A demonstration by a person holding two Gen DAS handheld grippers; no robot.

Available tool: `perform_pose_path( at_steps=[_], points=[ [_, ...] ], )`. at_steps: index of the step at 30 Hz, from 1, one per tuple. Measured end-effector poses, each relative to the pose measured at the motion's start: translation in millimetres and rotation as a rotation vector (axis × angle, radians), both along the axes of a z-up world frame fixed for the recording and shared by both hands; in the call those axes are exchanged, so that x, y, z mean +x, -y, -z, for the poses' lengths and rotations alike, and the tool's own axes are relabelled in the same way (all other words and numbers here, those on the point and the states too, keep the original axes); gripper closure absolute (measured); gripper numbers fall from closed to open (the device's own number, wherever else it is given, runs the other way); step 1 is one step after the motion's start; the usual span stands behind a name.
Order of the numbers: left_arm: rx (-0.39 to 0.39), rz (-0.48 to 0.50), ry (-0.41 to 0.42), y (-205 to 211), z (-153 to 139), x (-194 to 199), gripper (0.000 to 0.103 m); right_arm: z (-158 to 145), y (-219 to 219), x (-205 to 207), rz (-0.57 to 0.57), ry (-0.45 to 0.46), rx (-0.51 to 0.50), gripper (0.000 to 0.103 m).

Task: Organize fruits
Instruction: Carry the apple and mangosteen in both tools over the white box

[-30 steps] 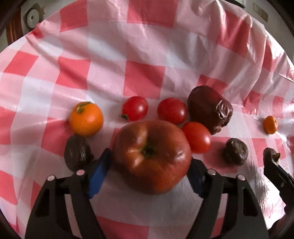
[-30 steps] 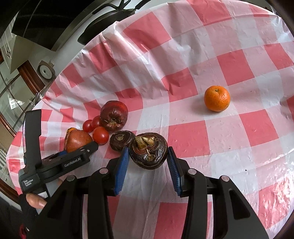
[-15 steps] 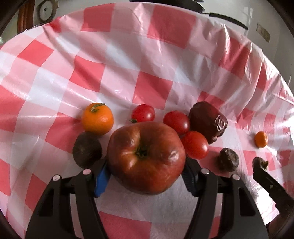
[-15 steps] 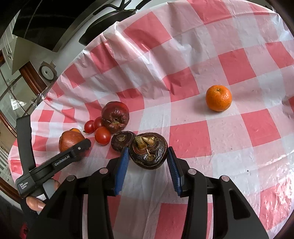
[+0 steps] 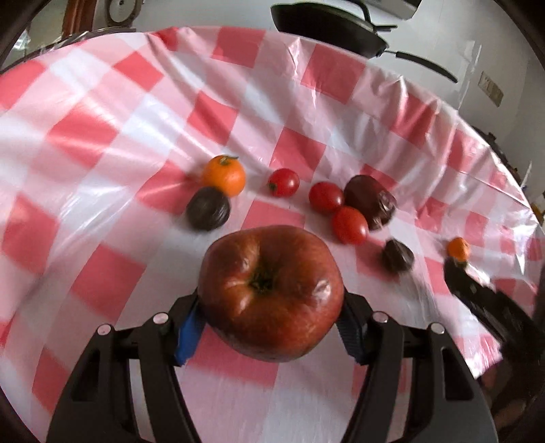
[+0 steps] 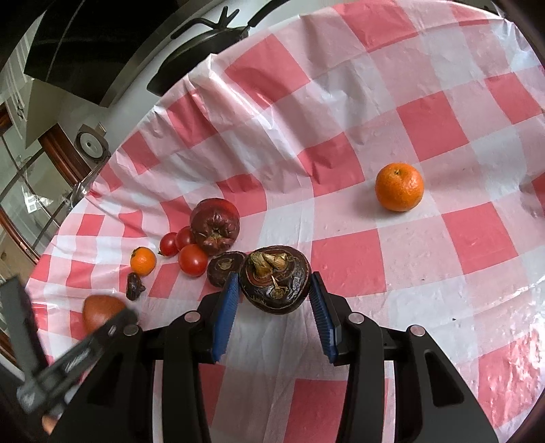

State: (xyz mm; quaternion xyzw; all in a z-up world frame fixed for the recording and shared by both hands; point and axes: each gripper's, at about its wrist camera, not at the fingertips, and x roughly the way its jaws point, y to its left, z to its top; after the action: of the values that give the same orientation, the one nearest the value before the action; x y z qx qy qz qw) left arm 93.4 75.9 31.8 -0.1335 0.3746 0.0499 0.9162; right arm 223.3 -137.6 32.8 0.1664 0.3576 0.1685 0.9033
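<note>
My left gripper (image 5: 269,323) is shut on a big red apple (image 5: 270,293) and holds it above the checked cloth. Beyond it lie an orange (image 5: 224,175), a dark brown round fruit (image 5: 208,213), three cherry tomatoes (image 5: 349,225), a wrinkled dark red apple (image 5: 371,201) and another dark fruit (image 5: 396,255). My right gripper (image 6: 274,303) is shut on a dark brown water chestnut (image 6: 274,279). In the right wrist view a second chestnut (image 6: 223,267) lies just left of it, and an orange (image 6: 399,186) sits alone at the right.
The red and white checked plastic cloth (image 5: 136,112) covers a round table. A black pan (image 5: 327,27) stands past the far edge. The left gripper's body (image 6: 68,357) shows at the lower left of the right wrist view, with the red apple (image 6: 100,308).
My left gripper has lifted the big red apple and drawn back from the fruit cluster. My right gripper has stayed in place with the water chestnut.
</note>
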Motion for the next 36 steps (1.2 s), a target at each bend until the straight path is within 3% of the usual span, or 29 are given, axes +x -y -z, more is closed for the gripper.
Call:
perform_pose_path(
  at_steps=[5,15,19,25,36],
  points=[
    [0.006,-0.034,0.026,-8,-5,-44,0.037,-2,-3,-31,0.015,0.01,0.006,0.06],
    [0.084,-0.107,0.093,-22,-16,-132,0.037,-24,-38,-146,-0.108,0.094,0.015,0.06],
    [0.095,-0.088,0.069,-31,-12,-169,0.037,-24,-54,-184,-0.174,0.093,0.007,0.06],
    [0.139,-0.1,0.07,-47,-12,-217,0.037,-19,-81,-221,-0.267,0.079,-0.032,0.06],
    [0.162,-0.16,0.052,-85,-9,-266,0.037,-15,-141,-270,-0.447,0.085,-0.108,0.06]
  ],
)
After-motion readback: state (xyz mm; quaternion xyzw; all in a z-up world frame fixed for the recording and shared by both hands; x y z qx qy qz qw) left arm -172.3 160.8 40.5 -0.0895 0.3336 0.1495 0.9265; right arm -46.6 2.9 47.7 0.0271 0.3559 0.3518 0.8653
